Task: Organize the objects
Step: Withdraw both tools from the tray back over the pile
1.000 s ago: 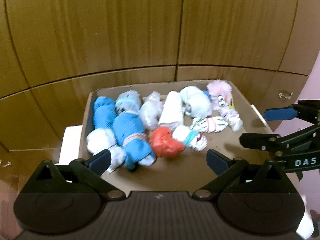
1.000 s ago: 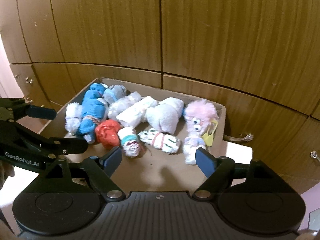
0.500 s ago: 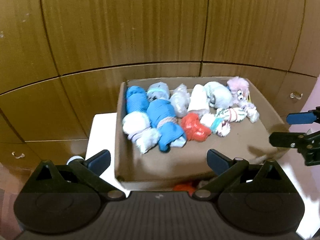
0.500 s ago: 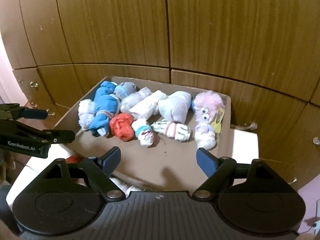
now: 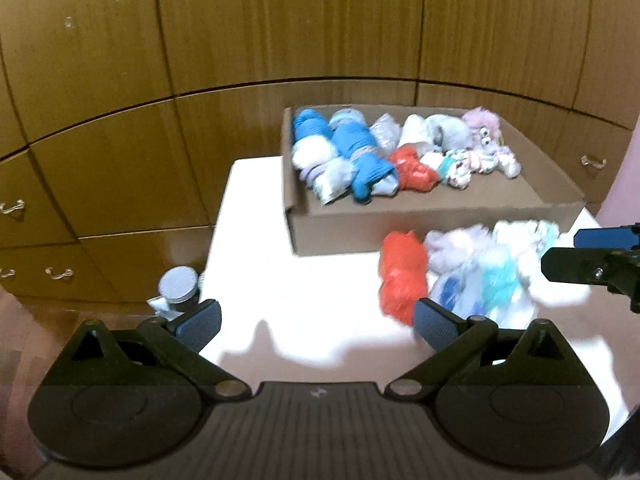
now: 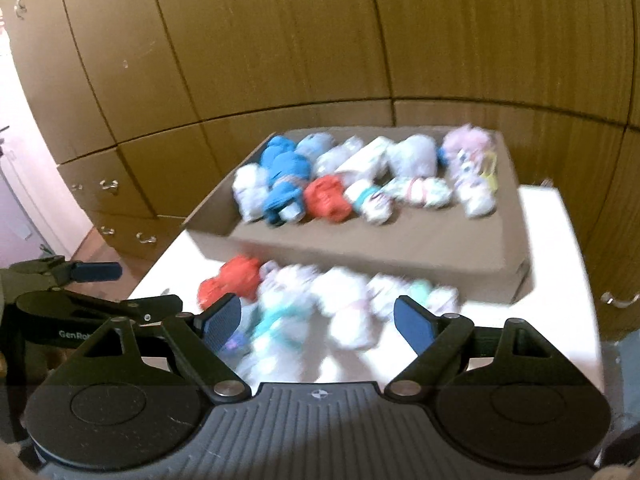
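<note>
Both the left hand-held gripper (image 5: 316, 320) and right hand-held gripper (image 6: 318, 320) gape empty above the white bench (image 5: 304, 280); rolled socks (image 6: 340, 312) lie just ahead, the cardboard box (image 6: 400, 248) beyond.

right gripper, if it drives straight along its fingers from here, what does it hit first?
Probably the loose pile of rolled socks on the white table, lying right ahead of the open right gripper, nearer than the cardboard box. The frame is blurred, so depth is uncertain.
</note>
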`<act>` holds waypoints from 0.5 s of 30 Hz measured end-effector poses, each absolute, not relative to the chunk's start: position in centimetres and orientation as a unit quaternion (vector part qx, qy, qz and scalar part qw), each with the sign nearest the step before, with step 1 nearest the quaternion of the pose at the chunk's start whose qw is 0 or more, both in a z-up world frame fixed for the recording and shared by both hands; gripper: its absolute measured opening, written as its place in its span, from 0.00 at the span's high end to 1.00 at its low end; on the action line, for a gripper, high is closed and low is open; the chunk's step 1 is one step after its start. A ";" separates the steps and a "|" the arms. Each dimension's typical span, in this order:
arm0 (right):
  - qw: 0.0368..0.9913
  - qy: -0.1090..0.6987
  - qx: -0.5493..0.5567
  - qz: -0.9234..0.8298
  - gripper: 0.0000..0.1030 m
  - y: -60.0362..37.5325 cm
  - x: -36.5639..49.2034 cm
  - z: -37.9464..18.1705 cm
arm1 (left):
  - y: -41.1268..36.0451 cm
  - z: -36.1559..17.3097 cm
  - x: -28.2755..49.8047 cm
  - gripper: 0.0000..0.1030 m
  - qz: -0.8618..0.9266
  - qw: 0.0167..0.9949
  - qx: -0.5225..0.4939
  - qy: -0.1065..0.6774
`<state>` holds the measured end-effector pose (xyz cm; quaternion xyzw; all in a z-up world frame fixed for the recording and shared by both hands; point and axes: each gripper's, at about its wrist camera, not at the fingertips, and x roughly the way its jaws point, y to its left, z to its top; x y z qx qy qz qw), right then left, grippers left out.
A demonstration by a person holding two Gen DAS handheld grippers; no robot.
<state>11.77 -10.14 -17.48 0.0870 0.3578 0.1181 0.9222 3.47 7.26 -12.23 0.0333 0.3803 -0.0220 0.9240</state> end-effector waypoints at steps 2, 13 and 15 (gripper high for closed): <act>0.924 0.352 0.096 0.117 0.20 -9.2 11.2 -18.2 | 8.0 -12.2 3.0 0.01 -0.017 0.924 0.028 0.382; 0.924 0.357 0.094 0.102 0.35 -7.0 10.8 -20.8 | 8.1 -12.7 2.3 0.01 -0.038 0.922 0.017 0.384; 0.923 0.359 0.098 0.102 0.38 -7.0 11.1 -21.1 | 7.6 -12.9 2.3 0.01 -0.044 0.923 0.020 0.383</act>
